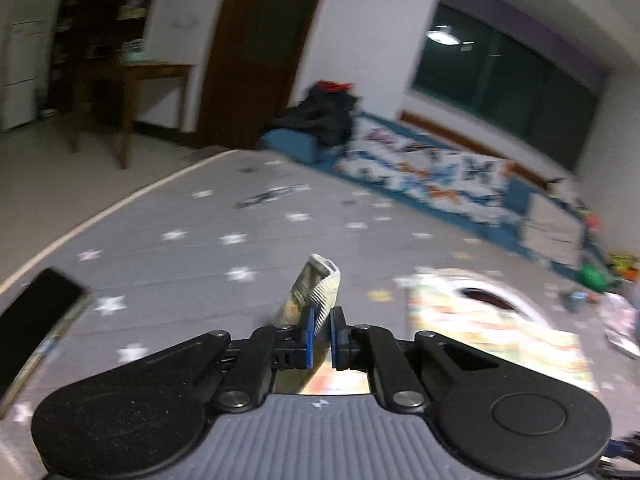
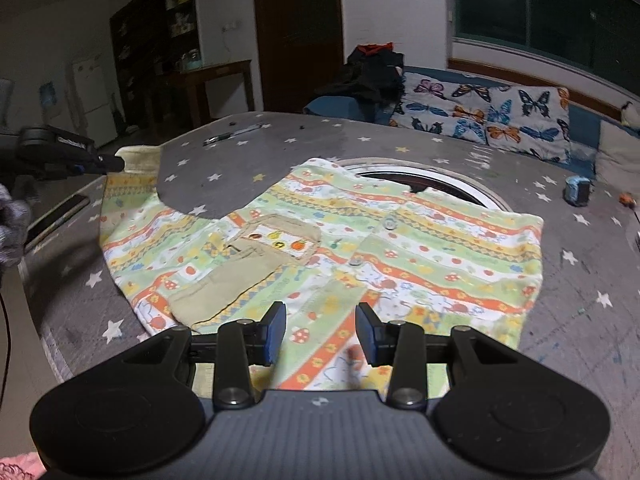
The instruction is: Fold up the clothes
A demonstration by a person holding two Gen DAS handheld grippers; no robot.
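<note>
The left gripper [image 1: 320, 336] has its two fingers pressed together on the ribbed cuff [image 1: 323, 288] of the child's patterned shirt [image 2: 360, 248], and it holds this sleeve end lifted above the grey star-printed mat [image 2: 224, 168]. The shirt lies spread flat on the mat, its sleeve stretched out toward the left gripper. The right gripper [image 2: 321, 330] hangs over the lower hem with its fingers wide apart and holds nothing.
</note>
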